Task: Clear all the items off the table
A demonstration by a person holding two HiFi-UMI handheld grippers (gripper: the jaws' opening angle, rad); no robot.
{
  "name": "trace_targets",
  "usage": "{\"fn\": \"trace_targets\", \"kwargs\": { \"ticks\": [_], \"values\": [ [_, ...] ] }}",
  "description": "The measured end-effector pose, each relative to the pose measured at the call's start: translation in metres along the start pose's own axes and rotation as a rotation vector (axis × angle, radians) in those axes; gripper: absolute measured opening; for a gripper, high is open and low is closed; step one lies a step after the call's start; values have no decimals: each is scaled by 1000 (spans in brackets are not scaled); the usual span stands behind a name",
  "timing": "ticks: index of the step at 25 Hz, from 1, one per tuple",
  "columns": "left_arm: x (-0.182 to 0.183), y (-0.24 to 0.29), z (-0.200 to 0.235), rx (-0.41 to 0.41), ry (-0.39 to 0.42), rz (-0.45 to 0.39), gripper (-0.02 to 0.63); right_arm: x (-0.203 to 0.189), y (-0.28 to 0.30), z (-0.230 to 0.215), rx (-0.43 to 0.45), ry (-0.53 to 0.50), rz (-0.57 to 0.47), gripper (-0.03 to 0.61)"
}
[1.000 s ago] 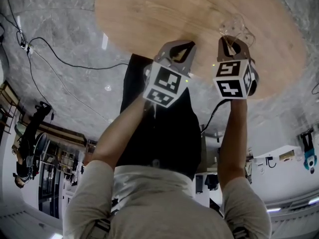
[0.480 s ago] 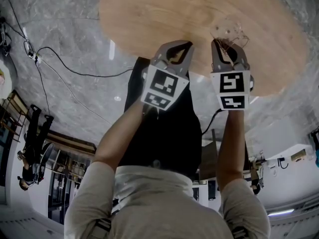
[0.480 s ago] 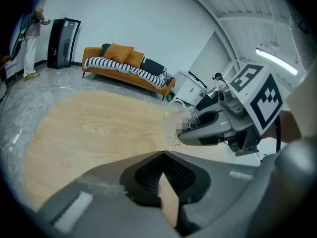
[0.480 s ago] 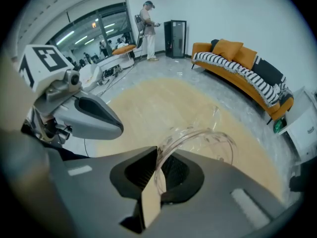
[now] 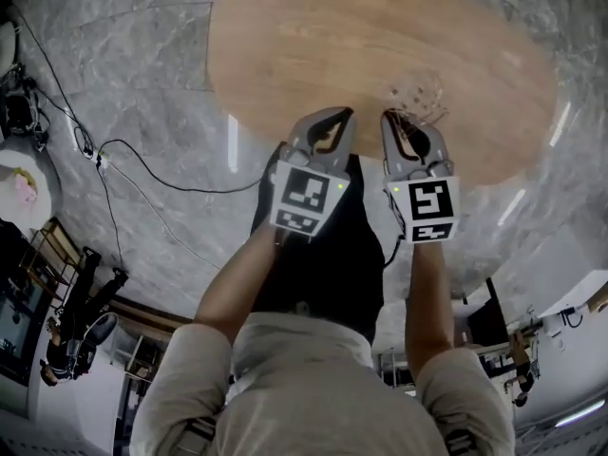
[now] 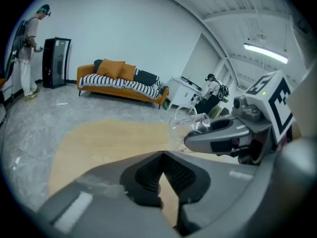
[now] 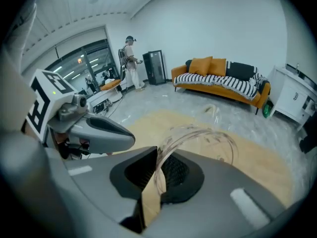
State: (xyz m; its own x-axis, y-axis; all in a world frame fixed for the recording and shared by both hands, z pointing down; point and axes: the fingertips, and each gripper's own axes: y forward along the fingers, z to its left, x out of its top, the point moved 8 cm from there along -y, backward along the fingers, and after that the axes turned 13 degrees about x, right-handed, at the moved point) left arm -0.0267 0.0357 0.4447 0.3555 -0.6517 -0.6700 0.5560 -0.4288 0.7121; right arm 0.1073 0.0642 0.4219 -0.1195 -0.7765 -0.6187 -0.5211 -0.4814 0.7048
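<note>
A clear plastic cup (image 5: 418, 93) hangs over the near part of the round wooden table (image 5: 361, 36). My right gripper (image 5: 405, 118) is shut on the cup's thin rim (image 7: 163, 155), and the cup's open mouth (image 7: 210, 143) faces away from the jaws. Just to its left, my left gripper (image 5: 332, 115) is shut with nothing between its pads (image 6: 148, 175). The cup (image 6: 192, 123) also shows in the left gripper view, beside the right gripper's fingers (image 6: 218, 135). No other item shows on the tabletop (image 6: 99, 143).
Grey marble floor surrounds the table. Black cables (image 5: 123, 160) trail across the floor at the left, near a white round object (image 5: 24, 183). An orange sofa (image 7: 223, 78) and a black cabinet (image 7: 156, 66) stand by the far wall, and a person (image 7: 130, 58) stands there.
Both grippers have moved closer together and toward the table's near edge. The cup stays in the right gripper. The table now looks smaller and farther in the head view.
</note>
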Motion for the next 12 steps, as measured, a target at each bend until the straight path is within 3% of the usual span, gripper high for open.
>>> {"fn": "trace_targets", "kwargs": {
  "ticks": [8,12],
  "values": [
    [64,-52,-5,-5,72,-115,21,47,-46,29,-37,10,-180,31],
    [95,-80,-13,-18,154,-168,21,69,-75,45,-55,-15,-259,31]
  ]
}}
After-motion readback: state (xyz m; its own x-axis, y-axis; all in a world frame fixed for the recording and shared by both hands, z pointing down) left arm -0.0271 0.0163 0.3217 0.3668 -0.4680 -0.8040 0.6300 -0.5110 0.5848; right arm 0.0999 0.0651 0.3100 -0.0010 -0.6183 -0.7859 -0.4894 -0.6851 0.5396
